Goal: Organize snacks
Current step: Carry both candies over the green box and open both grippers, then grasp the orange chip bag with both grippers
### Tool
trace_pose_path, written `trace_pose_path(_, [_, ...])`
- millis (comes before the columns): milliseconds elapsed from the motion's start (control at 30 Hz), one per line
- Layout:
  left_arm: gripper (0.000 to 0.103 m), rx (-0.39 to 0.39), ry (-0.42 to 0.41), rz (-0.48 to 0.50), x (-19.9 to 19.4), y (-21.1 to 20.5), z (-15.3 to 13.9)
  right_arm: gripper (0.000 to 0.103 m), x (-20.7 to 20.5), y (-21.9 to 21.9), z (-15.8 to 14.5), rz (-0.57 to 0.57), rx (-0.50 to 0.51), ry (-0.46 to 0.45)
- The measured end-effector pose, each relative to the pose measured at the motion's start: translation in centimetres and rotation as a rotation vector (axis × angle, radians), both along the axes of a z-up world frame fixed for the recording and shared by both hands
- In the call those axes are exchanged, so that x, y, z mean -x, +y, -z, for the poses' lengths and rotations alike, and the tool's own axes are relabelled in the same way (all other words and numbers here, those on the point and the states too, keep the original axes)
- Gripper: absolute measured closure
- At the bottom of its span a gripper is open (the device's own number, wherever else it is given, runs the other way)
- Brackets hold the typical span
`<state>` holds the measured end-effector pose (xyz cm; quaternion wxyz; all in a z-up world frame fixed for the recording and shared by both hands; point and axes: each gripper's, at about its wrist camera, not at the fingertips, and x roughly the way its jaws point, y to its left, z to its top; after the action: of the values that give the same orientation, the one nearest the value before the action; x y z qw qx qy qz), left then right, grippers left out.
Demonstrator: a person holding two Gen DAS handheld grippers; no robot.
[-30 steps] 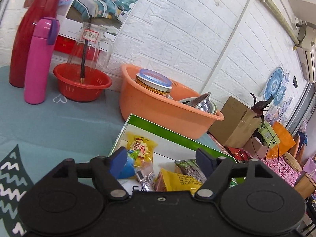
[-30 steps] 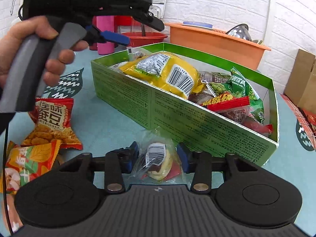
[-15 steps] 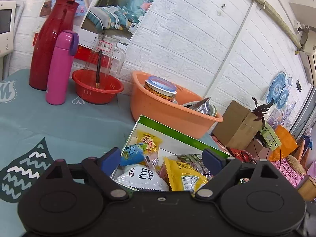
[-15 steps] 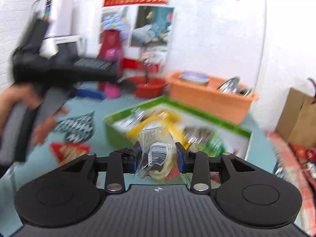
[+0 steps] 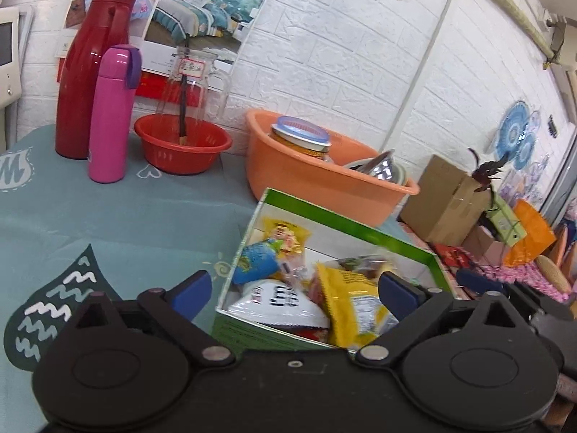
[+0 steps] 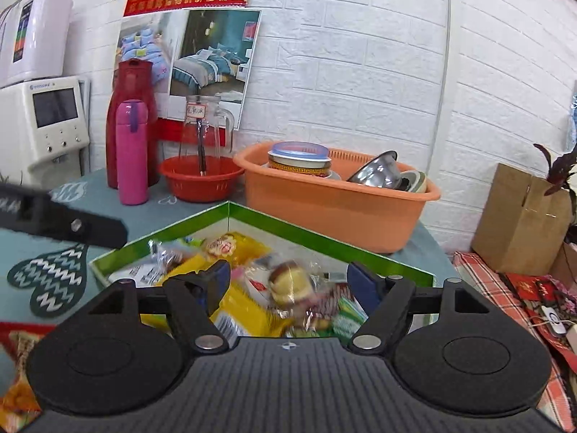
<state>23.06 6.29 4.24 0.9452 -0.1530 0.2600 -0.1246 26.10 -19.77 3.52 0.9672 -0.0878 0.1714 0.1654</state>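
A green cardboard box [image 5: 346,222] [image 6: 288,224] on the teal tablecloth holds several snack packets. My right gripper [image 6: 288,281] is open above the box. A clear-wrapped small cake [image 6: 288,283] lies between and below its fingers on the other packets, apart from the pads. My left gripper [image 5: 294,294] is open and empty over the box's near left corner, above a white packet [image 5: 277,303] and a yellow packet [image 5: 351,301]. Part of the left gripper [image 6: 61,225] shows at the left of the right wrist view.
An orange basin [image 6: 335,202] with a tin and steel bowls stands behind the box. A red bowl [image 6: 200,176] with a glass jug, a pink flask [image 6: 131,151] and a red thermos [image 6: 131,119] stand at the back left. Loose snack packets [image 6: 18,339] lie at the near left.
My right gripper carried the clear-wrapped cake up over the box and opened; the cake now lies in the box. My left gripper drew back from over the box, staying open.
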Motion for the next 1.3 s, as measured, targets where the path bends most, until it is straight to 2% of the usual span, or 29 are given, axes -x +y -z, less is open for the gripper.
trace_pose_path(200, [0.0,0.017,-0.066,0.002,5.6,-0.6,-2.7,0.0,5.7,-1.3,-2.2,-0.051,-0.009,0.009])
trace_pose_path(300, [0.0,0.042,-0.095,-0.006,9.3,-0.5,-2.8,0.0,8.7,-1.4,-3.2,-0.109,-0.002,0.025])
trace_pose_path(433, [0.0,0.058,-0.081,-0.033,13.6,-0.2,-0.6,0.0,12.1,-1.3,-2.8,-0.211,0.009,0.071])
trace_pose_path(533, [0.0,0.037,-0.039,-0.047,15.9,0.1,2.1,0.0,13.5,-0.9,-1.2,-0.289,0.011,0.128])
trace_pose_path(600, [0.0,0.057,0.002,-0.075,16.9,0.7,4.0,0.0,13.8,-0.2,0.2,-0.339,0.013,0.181])
trace_pose_path(767, [0.0,0.121,0.064,-0.09,17.5,2.3,6.5,0.0,13.9,2.5,3.8,-0.425,0.019,0.298])
trace_pose_path(900, [0.0,0.201,0.088,-0.064,17.0,3.7,7.3,0.0,13.6,4.3,5.0,-0.464,0.016,0.34])
trace_pose_path(967, [0.0,0.19,0.097,-0.056,16.7,3.7,7.6,0.0,13.3,4.8,5.2,-0.481,0.01,0.346])
trace_pose_path(1100, [0.025,0.191,0.11,-0.02,15.9,3.5,8.1,0.0,12.5,5.6,5.7,-0.479,0.008,0.361])
trace_pose_path(1300, [0.028,0.2,0.109,-0.004,15.6,3.6,8.7,0.0,11.9,5.8,6.1,-0.487,-0.002,0.383])
